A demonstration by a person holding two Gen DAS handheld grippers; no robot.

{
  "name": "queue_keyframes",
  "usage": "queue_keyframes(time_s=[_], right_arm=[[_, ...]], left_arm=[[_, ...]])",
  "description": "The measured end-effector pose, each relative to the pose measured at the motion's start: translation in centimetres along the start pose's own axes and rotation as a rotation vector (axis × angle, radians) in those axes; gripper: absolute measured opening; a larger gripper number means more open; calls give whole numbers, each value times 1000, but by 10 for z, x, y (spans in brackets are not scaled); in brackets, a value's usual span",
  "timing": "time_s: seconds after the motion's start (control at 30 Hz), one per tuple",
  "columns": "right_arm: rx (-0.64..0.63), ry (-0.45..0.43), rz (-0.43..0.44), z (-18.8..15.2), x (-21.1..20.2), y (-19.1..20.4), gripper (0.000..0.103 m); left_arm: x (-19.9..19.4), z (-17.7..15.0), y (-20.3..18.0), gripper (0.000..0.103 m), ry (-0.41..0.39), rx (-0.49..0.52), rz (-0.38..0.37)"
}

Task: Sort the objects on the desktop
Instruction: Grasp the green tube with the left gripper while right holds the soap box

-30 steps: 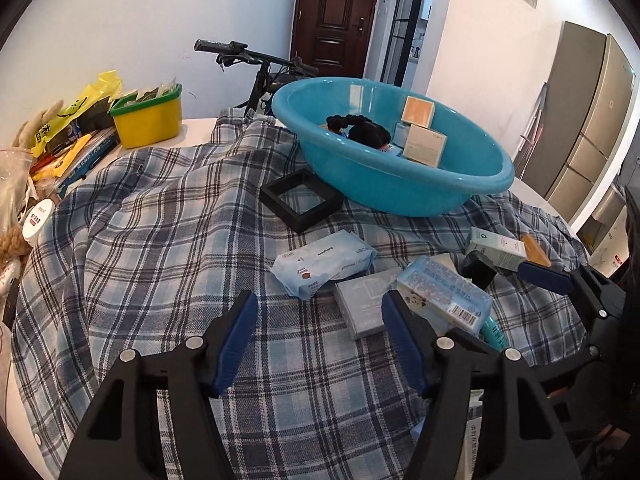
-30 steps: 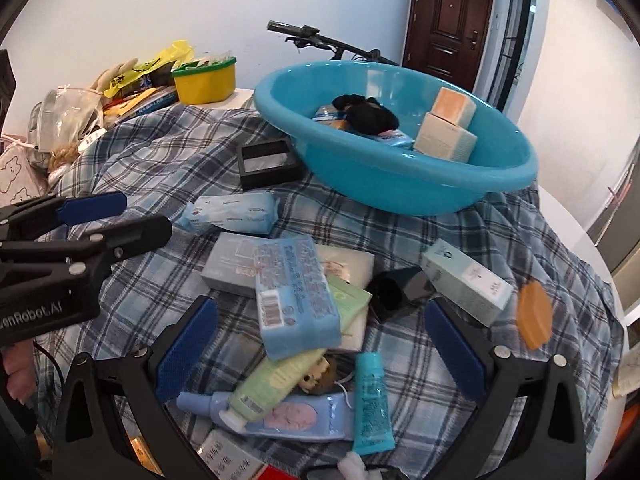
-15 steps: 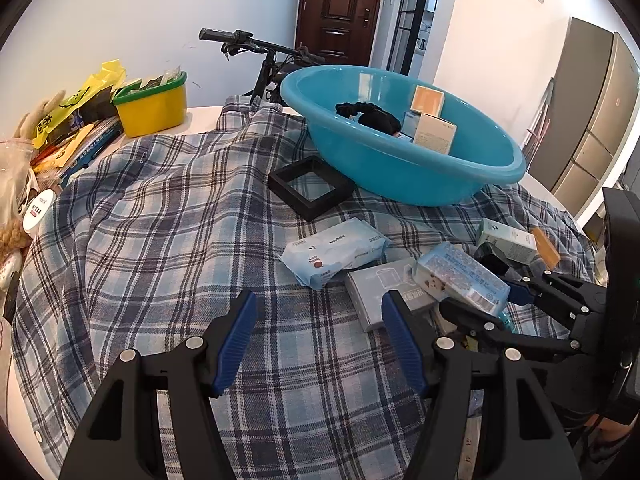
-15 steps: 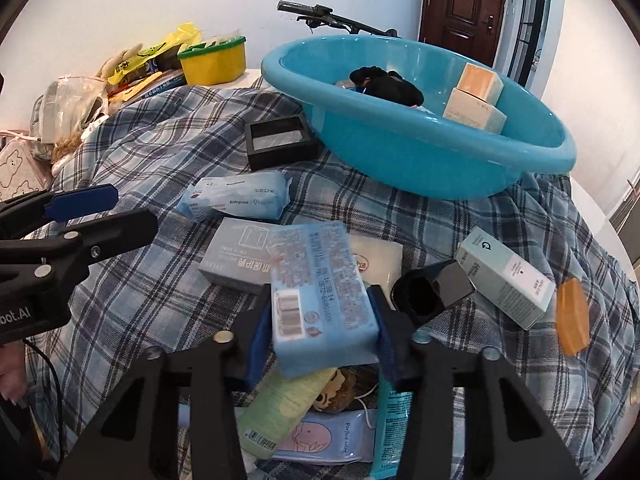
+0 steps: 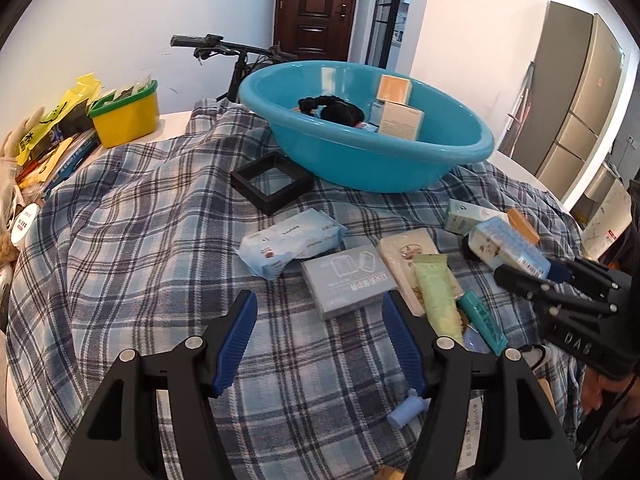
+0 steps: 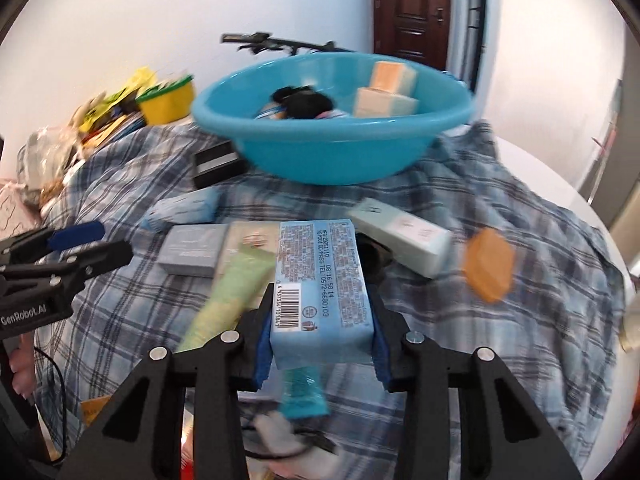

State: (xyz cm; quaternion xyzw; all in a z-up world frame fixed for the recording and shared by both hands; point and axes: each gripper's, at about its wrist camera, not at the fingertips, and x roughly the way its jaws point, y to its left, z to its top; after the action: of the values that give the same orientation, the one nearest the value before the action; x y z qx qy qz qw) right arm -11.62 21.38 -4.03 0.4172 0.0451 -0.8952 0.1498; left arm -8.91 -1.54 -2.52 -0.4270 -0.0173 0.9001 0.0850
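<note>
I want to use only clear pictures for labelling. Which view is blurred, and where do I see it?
Right wrist view: motion blur smears the blue basin and orange piece, while the pack in the right gripper stays sharp. Left wrist view: sharp throughout, with fisheye bending at the edges.

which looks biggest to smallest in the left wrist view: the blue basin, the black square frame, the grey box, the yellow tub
1. blue basin, by far the largest.
2. and 3. black square frame and grey box look alike; the box lies nearer the camera, so unranked.
4. yellow tub, though farthest away, so unsure.
</note>
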Motion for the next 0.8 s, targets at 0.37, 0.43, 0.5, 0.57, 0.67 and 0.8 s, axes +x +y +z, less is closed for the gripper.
queue_keyframes(time_s=[0.37,0.43,0.5,0.57,0.67,0.8], right_arm=[[47,-31,-37,-9,-19,-28,39],[56,-33,-38,-11,-21,-31,39],[62,-36,-42,-13,-24,-35,39],[69,-40,-47,-15,-26,-38,39],[80,-45,-55,-17,-29,-44,39],[93,-48,-59,-18,-31,-51,39]], left_arm=[[8,-12,-43,84,75,51,-112],[10,-15,-54,84,91,70,-132],[16,-17,-63,84,112,94,-126],[22,-20,-67,84,130,106,-105],[28,-24,-68,84,145,100,-101],[32,-29,-75,67,143,127,-100]])
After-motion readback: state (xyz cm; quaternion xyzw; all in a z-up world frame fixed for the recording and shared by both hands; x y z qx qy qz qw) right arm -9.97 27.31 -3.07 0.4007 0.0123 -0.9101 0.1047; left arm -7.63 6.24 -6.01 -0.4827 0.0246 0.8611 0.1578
